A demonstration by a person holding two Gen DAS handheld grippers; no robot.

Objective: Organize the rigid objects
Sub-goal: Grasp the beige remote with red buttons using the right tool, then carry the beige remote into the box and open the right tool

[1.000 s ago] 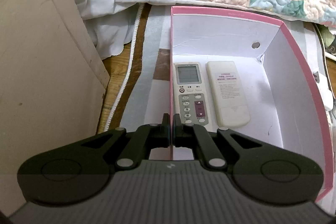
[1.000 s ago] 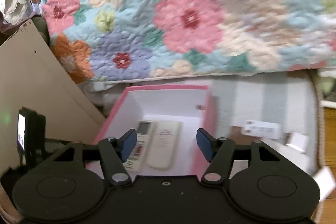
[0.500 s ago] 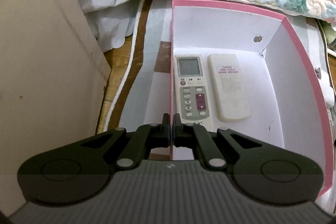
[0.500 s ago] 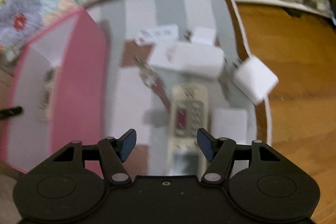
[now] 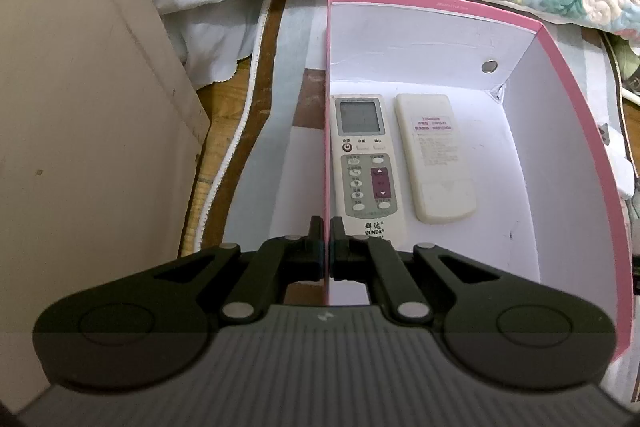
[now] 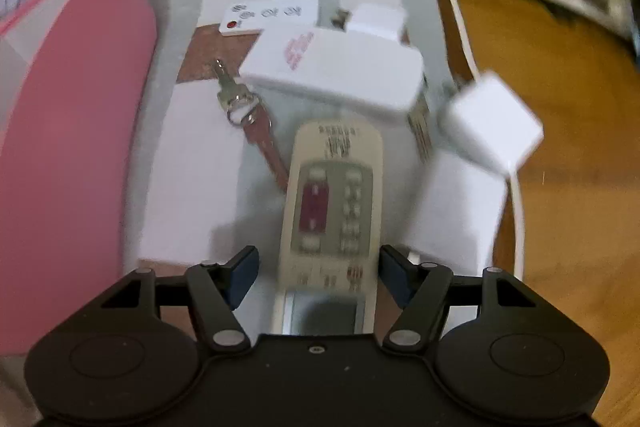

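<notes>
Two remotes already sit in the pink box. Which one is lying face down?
The right-hand remote, the plain cream one showing only a label and battery cover. The remote beside it, against the box's left wall, shows its screen and buttons.

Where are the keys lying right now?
In the right wrist view, the keys lie on the striped mat, between the pink box and the beige remote.

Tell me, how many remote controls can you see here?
4. Two lie side by side in the pink box: one face up, one face down. One lies between the right gripper's fingers, and a small flat one lies farther off. Others may be hidden.
</notes>
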